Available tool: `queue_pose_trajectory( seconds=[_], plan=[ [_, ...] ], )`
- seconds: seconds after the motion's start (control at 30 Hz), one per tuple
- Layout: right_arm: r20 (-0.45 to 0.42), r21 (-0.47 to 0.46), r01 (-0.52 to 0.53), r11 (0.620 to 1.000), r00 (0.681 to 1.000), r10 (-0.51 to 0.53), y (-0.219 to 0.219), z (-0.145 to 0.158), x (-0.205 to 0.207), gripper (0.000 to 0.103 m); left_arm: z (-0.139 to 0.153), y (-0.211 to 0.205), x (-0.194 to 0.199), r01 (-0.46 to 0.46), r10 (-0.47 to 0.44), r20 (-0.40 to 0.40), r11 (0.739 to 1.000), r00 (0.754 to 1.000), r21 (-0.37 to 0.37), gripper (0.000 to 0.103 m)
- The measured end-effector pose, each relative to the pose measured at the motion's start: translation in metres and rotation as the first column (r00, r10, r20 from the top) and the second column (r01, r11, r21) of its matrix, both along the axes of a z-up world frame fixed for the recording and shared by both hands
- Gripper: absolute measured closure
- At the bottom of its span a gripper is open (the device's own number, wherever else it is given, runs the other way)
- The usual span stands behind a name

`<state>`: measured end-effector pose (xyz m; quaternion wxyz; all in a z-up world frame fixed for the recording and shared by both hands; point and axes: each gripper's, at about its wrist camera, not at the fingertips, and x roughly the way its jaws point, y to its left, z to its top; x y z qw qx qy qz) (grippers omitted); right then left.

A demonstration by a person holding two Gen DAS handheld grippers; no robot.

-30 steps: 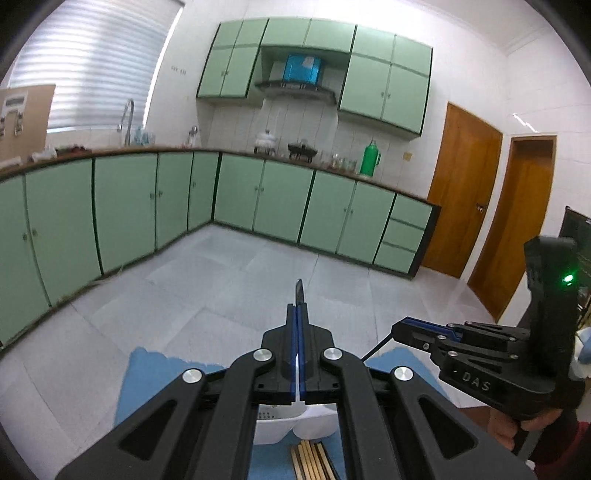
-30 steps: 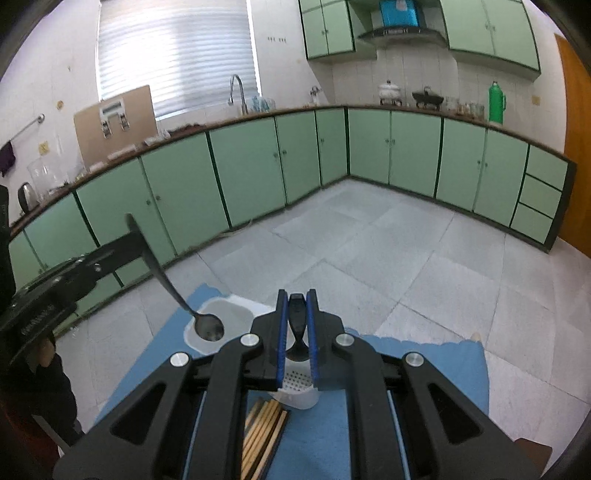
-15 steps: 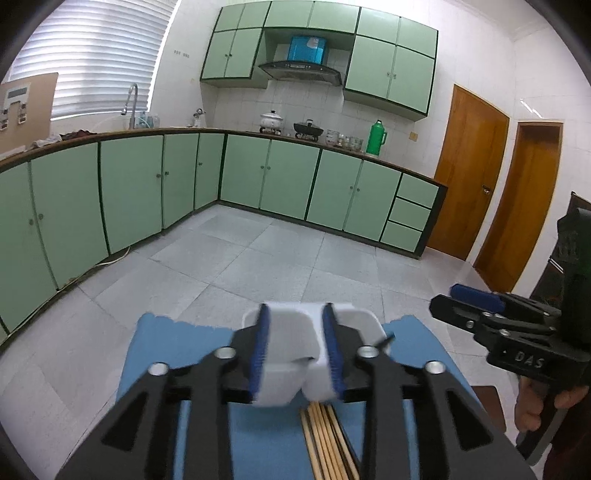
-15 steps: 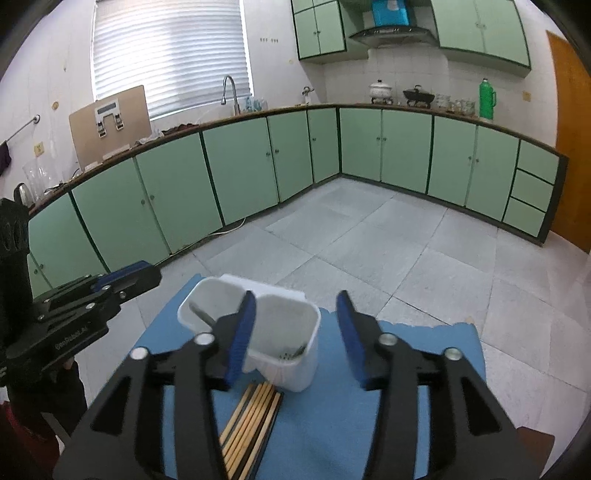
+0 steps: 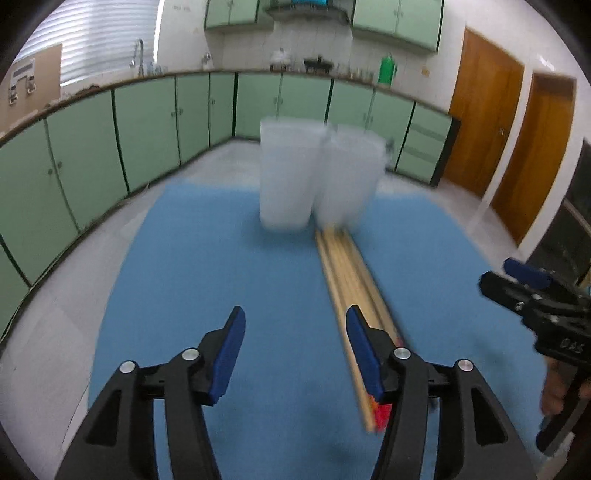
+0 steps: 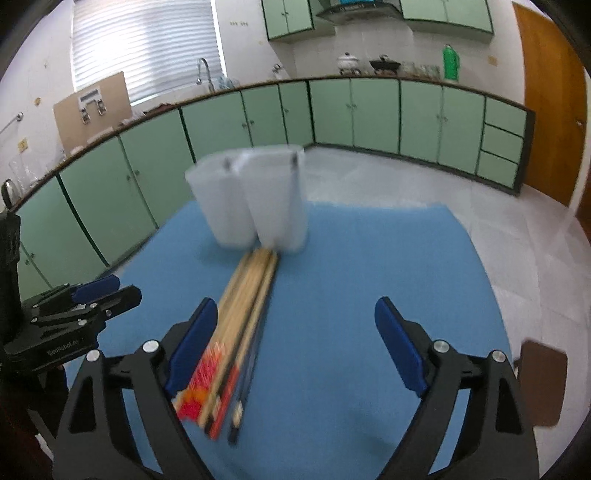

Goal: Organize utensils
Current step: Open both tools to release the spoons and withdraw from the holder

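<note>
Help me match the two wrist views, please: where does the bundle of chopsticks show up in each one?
Left wrist view: the chopsticks run right of centre, from the white holder down behind the left gripper's right finger.
Right wrist view: they lie left of centre, from the holder to the right gripper's left finger.
Shared landmark: the green flask on the counter.

place: home kitchen | evidence: green base cabinets (image 6: 373, 114) run along the walls far beyond the fingers | wall cabinets (image 6: 288, 18) and a range hood (image 6: 360, 9) above | sink faucet (image 6: 203, 72) under a blinded window (image 6: 144, 48) | pots (image 6: 384, 65) and green thermos (image 6: 450, 62) on the counter | tiled floor (image 6: 388, 177) | wooden doors (image 5: 480, 125)
</note>
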<state>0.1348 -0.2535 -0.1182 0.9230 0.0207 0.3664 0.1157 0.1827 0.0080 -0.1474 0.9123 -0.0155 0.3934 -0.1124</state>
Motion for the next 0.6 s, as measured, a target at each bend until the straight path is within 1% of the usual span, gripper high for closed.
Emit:
queue_pose_trajectory(
  seconds=[0.1,0.2,0.27,0.37,0.47,0.6],
  plan=[
    [-0.055,-0.008,0.003,1.0,0.998,-0.003,0.003,-0.021,-0.017,0.023,-0.016,0.0,-0.01,-0.008,0.008,-0.053,1.0,0.999,-0.008,0.047],
    [-0.089,-0.015,-0.003,1.0,0.996,0.002,0.01,-0.033,-0.029,0.027,-0.023,-0.002,-0.018,-0.007,0.006,-0.073,1.0,0.997,-0.011,0.047],
    [-0.115,-0.016,-0.017,1.0,0.993,0.015,0.015,-0.041,-0.036,0.034,-0.029,-0.003,-0.023,-0.003,0.002,-0.086,1.0,0.996,-0.007,0.047],
    [-0.132,-0.019,-0.045,0.999,0.99,0.042,0.025,-0.046,-0.042,0.038,-0.035,-0.004,-0.028,-0.001,0.004,-0.098,1.0,0.995,0.022,0.045],
    [-0.144,-0.035,-0.067,0.997,0.988,0.061,0.034,-0.048,-0.044,0.05,-0.042,0.001,-0.033,-0.008,0.011,-0.109,1.0,0.994,0.029,0.044],
    [-0.16,-0.05,-0.08,0.996,0.985,0.072,0.041,-0.054,-0.045,0.057,-0.041,0.003,-0.036,-0.016,0.019,-0.107,0.999,0.994,0.028,0.043]
  ],
)
